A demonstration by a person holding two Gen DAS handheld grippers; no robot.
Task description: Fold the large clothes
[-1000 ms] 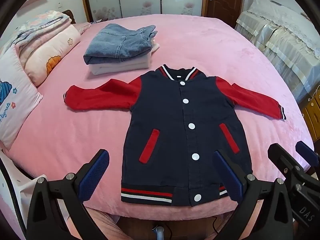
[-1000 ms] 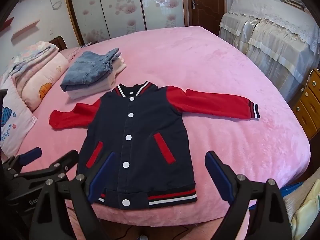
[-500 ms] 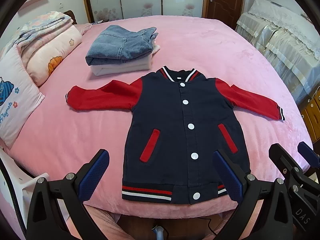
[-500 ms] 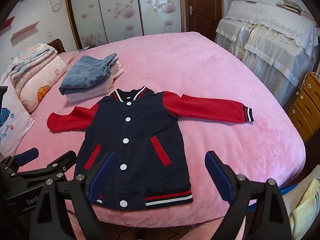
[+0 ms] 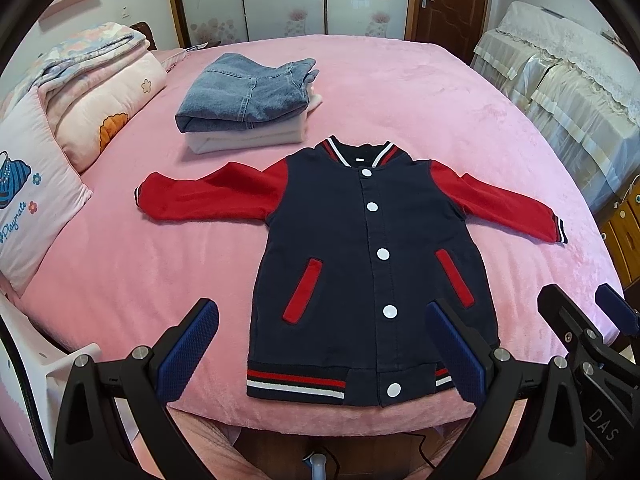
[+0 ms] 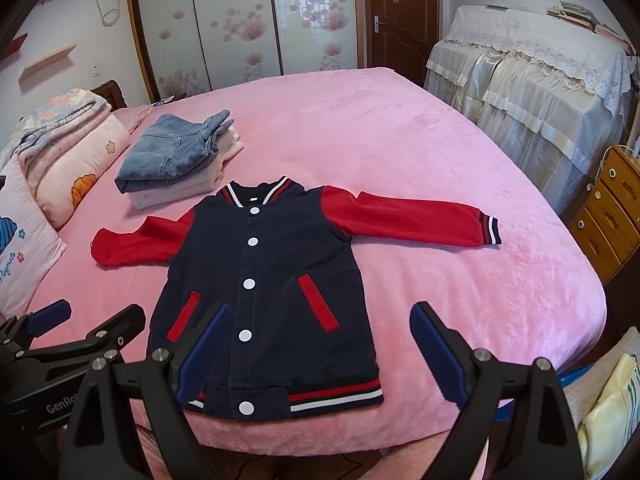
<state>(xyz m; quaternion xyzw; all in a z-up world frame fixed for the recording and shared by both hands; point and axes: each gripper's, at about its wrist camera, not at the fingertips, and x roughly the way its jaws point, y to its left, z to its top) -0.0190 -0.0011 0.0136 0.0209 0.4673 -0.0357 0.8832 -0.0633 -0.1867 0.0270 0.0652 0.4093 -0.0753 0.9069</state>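
A navy varsity jacket (image 5: pixel 372 264) (image 6: pixel 260 292) with red sleeves, red pocket trims and white snaps lies flat and buttoned on the pink bed (image 5: pixel 400 92), both sleeves spread outward, its striped hem at the near edge. My left gripper (image 5: pixel 320 344) hovers open above the hem with nothing between its blue pads. My right gripper (image 6: pixel 320 352) is also open and empty, held over the jacket's lower right part. Each gripper shows at the other view's edge: the right gripper (image 5: pixel 592 320) and the left gripper (image 6: pixel 84 320).
A folded stack of jeans on cream clothes (image 5: pixel 248 108) (image 6: pixel 180 152) sits behind the jacket's left sleeve. Pillows and a quilt (image 5: pixel 80 108) lie at the left. Covered furniture (image 6: pixel 540 92) and a wooden drawer unit (image 6: pixel 608 208) stand to the right of the bed.
Both grippers have drawn back and risen a little, so the jacket sits slightly farther away in each view. The jacket itself has not moved.
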